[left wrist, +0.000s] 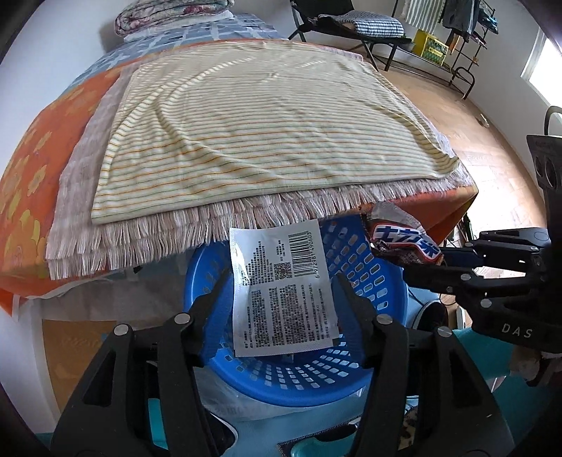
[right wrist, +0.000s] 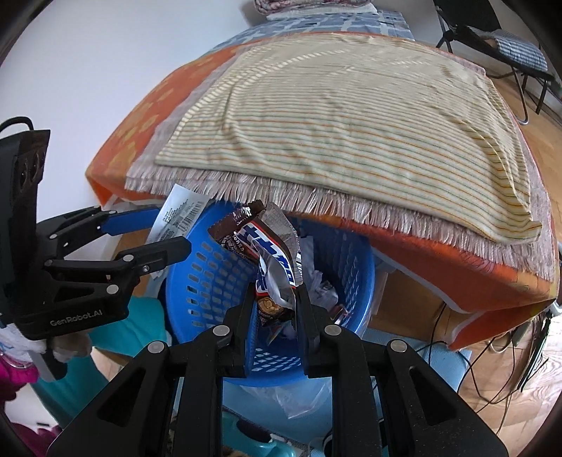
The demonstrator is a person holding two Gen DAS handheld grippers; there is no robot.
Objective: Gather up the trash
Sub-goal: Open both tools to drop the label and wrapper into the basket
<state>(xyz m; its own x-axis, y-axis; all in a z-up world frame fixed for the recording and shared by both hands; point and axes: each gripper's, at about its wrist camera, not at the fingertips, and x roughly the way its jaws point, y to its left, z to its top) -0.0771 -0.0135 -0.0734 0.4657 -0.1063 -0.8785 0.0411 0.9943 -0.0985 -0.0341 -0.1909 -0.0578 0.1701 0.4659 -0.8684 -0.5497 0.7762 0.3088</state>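
Observation:
A blue perforated basket (left wrist: 372, 277) (right wrist: 210, 277) stands below the overhanging edge of a cloth-covered surface, with crumpled wrappers (right wrist: 321, 290) inside. My left gripper (left wrist: 282, 281) (right wrist: 174, 228) hangs over the basket's rim. A white packet (left wrist: 281, 291) (right wrist: 179, 207) with a barcode spans its jaws, one edge against each pad. My right gripper (right wrist: 275, 298) (left wrist: 432, 262) is shut on a brown, blue and white candy bar wrapper (right wrist: 270, 260) (left wrist: 404, 242) and holds it above the basket's opening. The two grippers are side by side, both tilted downward.
A striped cream cloth (left wrist: 246, 133) lies on a fringed mat (left wrist: 158, 242) over an orange cover (right wrist: 439, 260), just above the basket. A clear plastic bag (right wrist: 298, 390) and teal items (right wrist: 140, 330) sit beneath. Cables (right wrist: 453, 337) hang at the right. A folding chair (left wrist: 351, 24) stands far back on the wooden floor.

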